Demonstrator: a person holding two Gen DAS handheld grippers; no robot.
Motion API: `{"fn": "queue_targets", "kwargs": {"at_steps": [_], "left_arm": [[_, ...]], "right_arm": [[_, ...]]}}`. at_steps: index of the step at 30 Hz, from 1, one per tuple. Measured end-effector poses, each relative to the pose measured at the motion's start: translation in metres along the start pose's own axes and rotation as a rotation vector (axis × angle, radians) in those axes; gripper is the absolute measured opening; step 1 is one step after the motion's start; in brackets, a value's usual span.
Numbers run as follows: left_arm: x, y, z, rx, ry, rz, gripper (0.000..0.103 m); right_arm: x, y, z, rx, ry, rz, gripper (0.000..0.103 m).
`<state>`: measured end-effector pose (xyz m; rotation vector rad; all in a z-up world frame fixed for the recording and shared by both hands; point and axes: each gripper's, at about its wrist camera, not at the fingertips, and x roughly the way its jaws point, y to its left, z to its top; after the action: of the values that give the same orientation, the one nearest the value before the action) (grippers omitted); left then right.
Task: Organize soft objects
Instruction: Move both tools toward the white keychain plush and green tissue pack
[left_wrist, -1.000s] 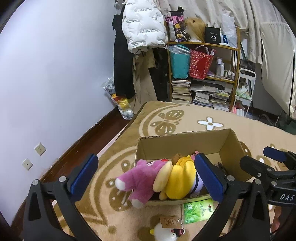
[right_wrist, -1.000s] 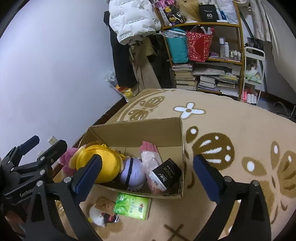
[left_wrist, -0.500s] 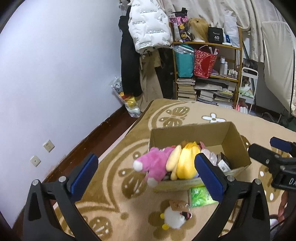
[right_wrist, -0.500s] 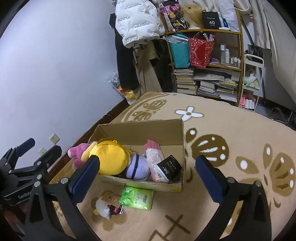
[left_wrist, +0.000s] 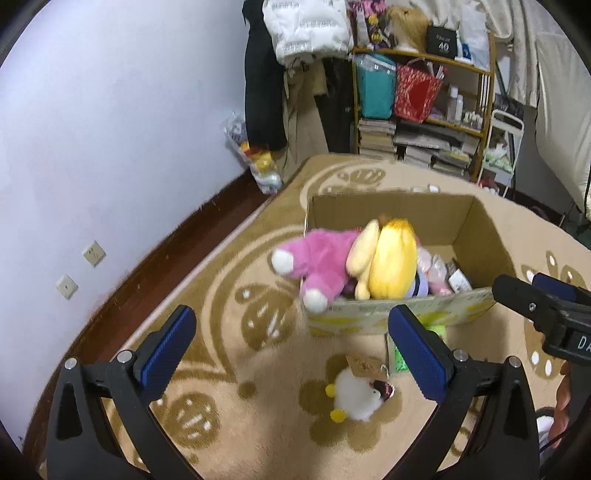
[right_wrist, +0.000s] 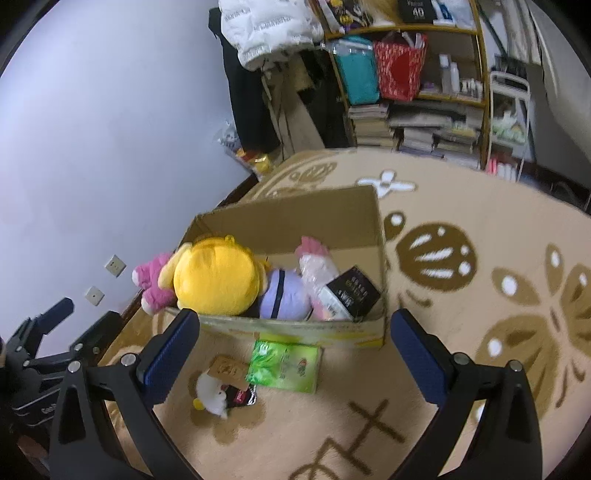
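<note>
A cardboard box (left_wrist: 476, 218) (right_wrist: 306, 218) sits on the patterned carpet. A yellow-headed doll in purple (left_wrist: 393, 258) (right_wrist: 218, 280) and a pink plush (left_wrist: 317, 264) (right_wrist: 153, 280) lie in it, the pink one hanging over the left rim. A pink packet (right_wrist: 317, 273) and a black pack (right_wrist: 352, 291) fill the box's right end. A small white plush with a tag (left_wrist: 354, 397) (right_wrist: 212, 393) and a green packet (right_wrist: 284, 365) lie on the carpet in front of the box. My left gripper (left_wrist: 291, 347) and right gripper (right_wrist: 293, 349) hover open and empty above and before the box.
A wall (left_wrist: 110, 129) with sockets and a dark wood floor strip (left_wrist: 155, 277) run along the left. At the back stand a loaded shelf (left_wrist: 424, 110) with books and bags, hanging coats (left_wrist: 266, 74) and a toy bag (left_wrist: 255, 158). Carpet (right_wrist: 480, 295) stretches right.
Both grippers have pulled back and up from the box, so it looks smaller and farther. The white plush and green packet on the carpet now show fully. Nothing was picked up.
</note>
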<state>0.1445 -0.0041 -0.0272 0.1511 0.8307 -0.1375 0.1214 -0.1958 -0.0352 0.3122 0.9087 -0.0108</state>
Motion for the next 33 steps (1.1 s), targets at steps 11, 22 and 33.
{"fn": "queue_targets", "kwargs": {"at_steps": [11, 22, 33], "left_arm": [[0.04, -0.017, -0.02, 0.053, 0.128, -0.011, 0.103], [0.066, -0.031, -0.031, 0.107, 0.196, 0.009, 0.103], [0.081, -0.043, -0.033, 0.138, 0.215, 0.001, 0.103]], "right_arm": [[0.042, -0.007, -0.017, 0.035, 0.112, 0.018, 0.103], [0.069, -0.011, -0.022, 0.058, 0.174, 0.037, 0.103], [0.094, -0.004, -0.026, 0.049, 0.222, 0.05, 0.103]]}}
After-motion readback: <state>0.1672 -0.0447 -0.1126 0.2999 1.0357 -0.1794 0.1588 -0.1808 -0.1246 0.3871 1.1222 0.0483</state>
